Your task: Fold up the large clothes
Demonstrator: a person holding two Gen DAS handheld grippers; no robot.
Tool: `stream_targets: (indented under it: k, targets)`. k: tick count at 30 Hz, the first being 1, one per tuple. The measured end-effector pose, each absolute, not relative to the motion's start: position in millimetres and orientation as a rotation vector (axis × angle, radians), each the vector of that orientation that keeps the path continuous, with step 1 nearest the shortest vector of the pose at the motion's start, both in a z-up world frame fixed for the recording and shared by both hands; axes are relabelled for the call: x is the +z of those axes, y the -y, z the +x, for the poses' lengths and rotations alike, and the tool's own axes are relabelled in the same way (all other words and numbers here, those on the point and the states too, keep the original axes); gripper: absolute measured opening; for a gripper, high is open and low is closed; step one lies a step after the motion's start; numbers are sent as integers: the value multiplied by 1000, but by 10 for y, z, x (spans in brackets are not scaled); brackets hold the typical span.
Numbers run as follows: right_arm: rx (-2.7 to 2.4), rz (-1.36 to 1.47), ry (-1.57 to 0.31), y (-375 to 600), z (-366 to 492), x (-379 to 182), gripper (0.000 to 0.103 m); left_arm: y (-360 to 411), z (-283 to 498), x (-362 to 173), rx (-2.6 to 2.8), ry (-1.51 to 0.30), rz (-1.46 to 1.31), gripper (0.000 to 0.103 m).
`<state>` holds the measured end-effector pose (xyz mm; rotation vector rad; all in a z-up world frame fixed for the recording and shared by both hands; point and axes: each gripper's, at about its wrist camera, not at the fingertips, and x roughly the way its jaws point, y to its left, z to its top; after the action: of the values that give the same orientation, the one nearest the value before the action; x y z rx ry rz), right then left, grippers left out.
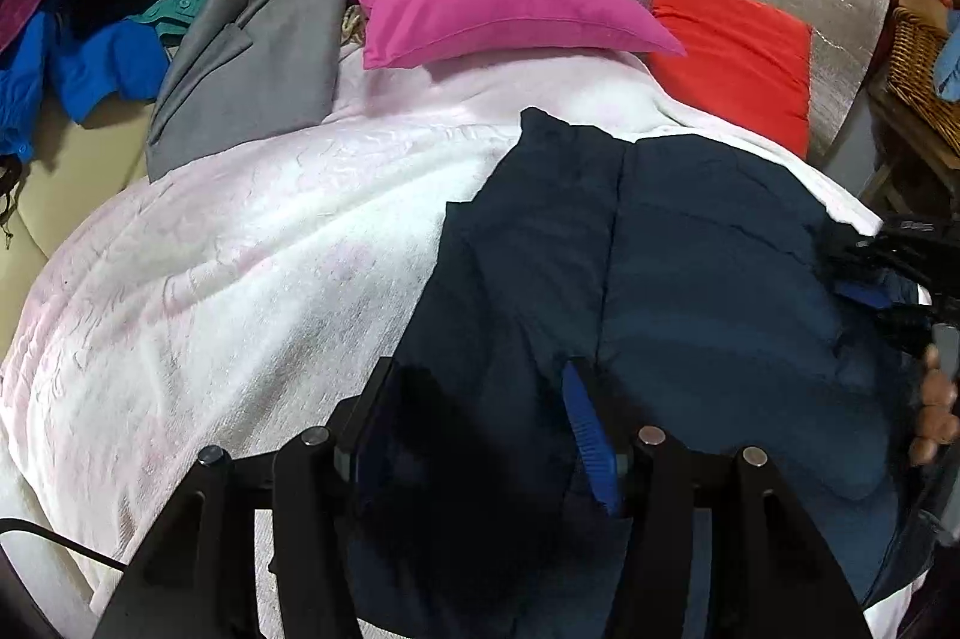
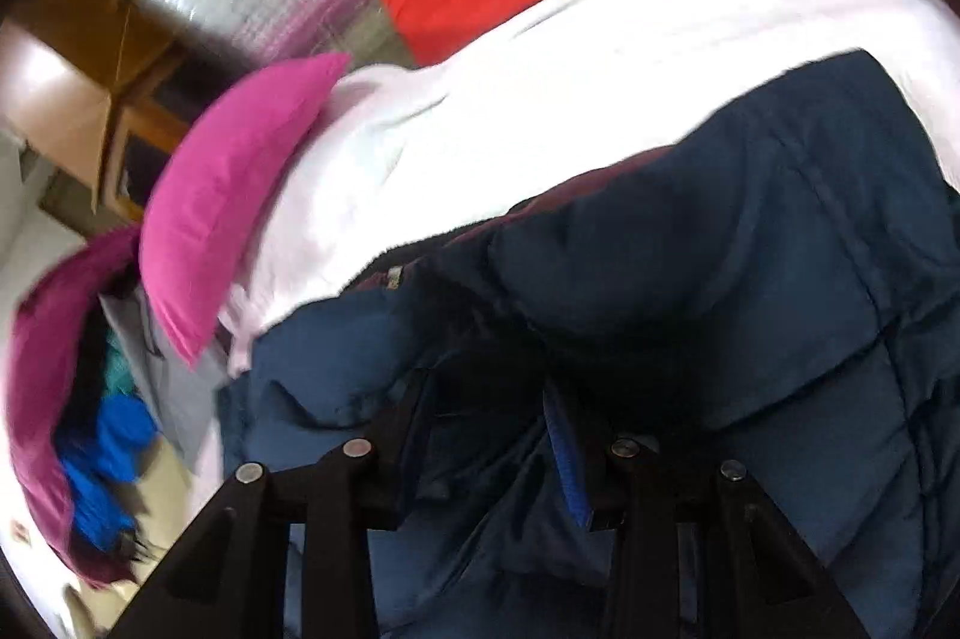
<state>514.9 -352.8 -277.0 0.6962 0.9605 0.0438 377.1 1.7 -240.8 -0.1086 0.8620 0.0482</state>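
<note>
**Puffy jacket at risk of slipping and bunching mid-fold**

While the navy quilted jacket [image 1: 690, 279] is lying on the near right part of the white blanket [image 1: 240, 279] covering the bed, both tongs are working at its near edge. The left tongs [image 1: 480, 435] are sitting spread over dark jacket fabric, and whether they are actually pinching any of it I cannot tell. The right tongs [image 2: 486, 429] are pushing into a raised, bunched fold of the jacket [image 2: 720, 249]; their closure is also hidden in shadow, so I cannot tell.

The main danger, as I judge it, is the slick padded shell sliding out of a shallow grip, letting the lifted part flop back unevenly. Pulling with only one layer caught would be dragging the outer shell away from the lining and twisting the fold. A hard tug could also be dragging the blanket along, rucking it toward the pink pillow [image 1: 498, 3] at the far side. The blur in the right view suggests quick motion, which is raising the chance of a missed or lopsided fold.
</note>
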Motion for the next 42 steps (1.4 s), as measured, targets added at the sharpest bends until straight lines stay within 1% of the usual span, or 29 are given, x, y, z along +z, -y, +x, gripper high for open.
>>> stream_targets:
  k: [3,4,5,6,8,10,13,16,18,21,25,28,30,33,37,40,41,42]
  targets:
    - [36,703,-865,3680,4777,-2587,43,-57,3746,-2388,58,-855,-117,57]
    - [23,696,-840,3751,4616,-2533,48,-89,3729,-2375,69,-849,-124,57]
    - [3,687,-820,3831,4426,-2490,50,-117,3711,-2366,78,-847,-129,58]
    - [-13,679,-803,3917,4244,-2460,50,-147,3710,-2369,89,-848,-135,58]
    - [-66,645,-785,4063,3876,-2438,50,-189,3697,-2395,118,-862,-133,63]
    - [-156,616,-818,4228,3590,-2551,50,-184,3719,-2483,145,-905,-101,65]
    - [-149,713,-862,4495,3286,-2772,41,-158,3712,-2525,145,-911,-97,65]
    - [-129,730,-819,4497,3030,-2611,41,-45,3603,-2432,129,-861,-42,65]
    - [-98,668,-775,4397,2863,-2473,44,70,3492,-2355,100,-820,-5,65]
    - [-60,600,-779,4205,2690,-2385,44,235,3323,-2260,51,-762,44,65]
    - [-55,503,-830,3997,2642,-2440,44,420,3211,-2164,25,-687,108,65]
    - [-73,490,-946,3962,2779,-2671,46,507,3209,-2125,9,-662,129,65]
    - [-75,519,-938,4017,2828,-2621,46,524,3212,-2108,3,-653,135,65]
    - [-56,564,-867,4059,2793,-2482,46,547,3226,-2092,-3,-648,132,65]
    - [-30,607,-819,4064,2834,-2390,46,580,3256,-2104,-10,-658,122,66]
    - [-17,606,-858,3958,2999,-2499,46,606,3283,-2130,-16,-670,118,66]
    - [-18,602,-892,3906,3067,-2568,49,612,3291,-2139,-18,-675,117,66]
    - [-29,583,-922,3864,3123,-2643,50,615,3300,-2151,-20,-680,116,66]
